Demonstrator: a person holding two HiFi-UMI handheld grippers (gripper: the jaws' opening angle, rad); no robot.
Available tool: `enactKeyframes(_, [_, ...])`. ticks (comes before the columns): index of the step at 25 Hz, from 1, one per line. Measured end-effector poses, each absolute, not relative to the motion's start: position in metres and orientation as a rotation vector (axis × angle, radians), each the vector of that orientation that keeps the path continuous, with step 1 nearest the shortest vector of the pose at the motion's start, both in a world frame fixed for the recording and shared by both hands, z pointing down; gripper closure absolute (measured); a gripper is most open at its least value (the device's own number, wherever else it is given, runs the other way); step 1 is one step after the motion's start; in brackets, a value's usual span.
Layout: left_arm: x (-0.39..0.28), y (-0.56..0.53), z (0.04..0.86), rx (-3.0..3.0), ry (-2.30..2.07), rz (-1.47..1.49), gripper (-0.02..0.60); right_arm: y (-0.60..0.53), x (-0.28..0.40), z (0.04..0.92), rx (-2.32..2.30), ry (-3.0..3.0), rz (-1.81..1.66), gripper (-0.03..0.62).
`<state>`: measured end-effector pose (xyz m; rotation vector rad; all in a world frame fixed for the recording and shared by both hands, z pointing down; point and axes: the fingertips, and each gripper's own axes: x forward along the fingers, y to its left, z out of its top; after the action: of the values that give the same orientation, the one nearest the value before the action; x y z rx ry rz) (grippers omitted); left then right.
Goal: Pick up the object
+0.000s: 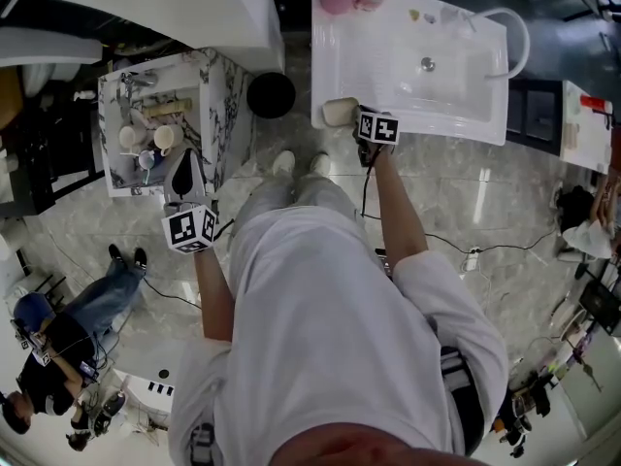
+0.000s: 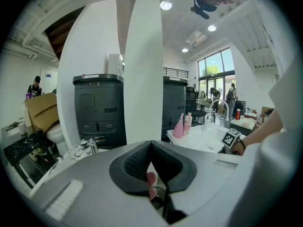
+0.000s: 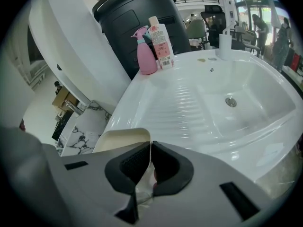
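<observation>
Your left gripper [image 1: 184,163] is held low at your left side, bare forearm [image 1: 215,294] reaching forward from the white short sleeve, with the jaws pointing ahead over the marble-patterned stand [image 1: 215,115]. In the left gripper view its two black pads are pressed together with nothing between them, so it is clenched on air. Pale cups [image 1: 131,136] stand on the stand just past its tip. On the floor to the stand's right is a round black bin [image 1: 271,94], between the stand and the basin.

Your right arm [image 1: 400,212] is stretched further forward, wrist over the near left corner of the glossy white rectangular sink [image 1: 466,115]. There your right gripper [image 3: 150,148] has the task's thing, a cream rounded-square plastic dish [image 3: 120,141]. The right gripper view shows the pads closed on the dish's thin right-hand wall, one pad inside and one outside, grasping it. The dish is at the sink's near left corner, over the ribbed drainboard edge; whether it rests on the surface or is lifted off it you cannot tell.

Beyond it, at the far left corner of the sink, a pink spray bottle [image 3: 146,53] stands touching a white bottle with a pink label [image 3: 161,44]. The metal drain [image 3: 230,101] lies in the basin to the right, and a curved white tap [image 1: 514,37] arches over the right end.
</observation>
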<state>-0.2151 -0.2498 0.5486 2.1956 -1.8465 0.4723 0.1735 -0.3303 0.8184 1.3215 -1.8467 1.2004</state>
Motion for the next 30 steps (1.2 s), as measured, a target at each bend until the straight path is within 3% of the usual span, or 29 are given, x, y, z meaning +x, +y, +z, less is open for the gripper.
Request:
enactKeyframes(14, [-0.187,-0.269,0.541,2.33,-1.743,0.421,0.583,-0.337,0.169,0.756,1.38,-2.021,1.092,0.579])
enactKeyframes(30, [-0.114,-0.3,0.497,2.611,-1.522,0.303,0.583,-0.327,0.169,0.583,1.578,-2.327,0.715,0.579])
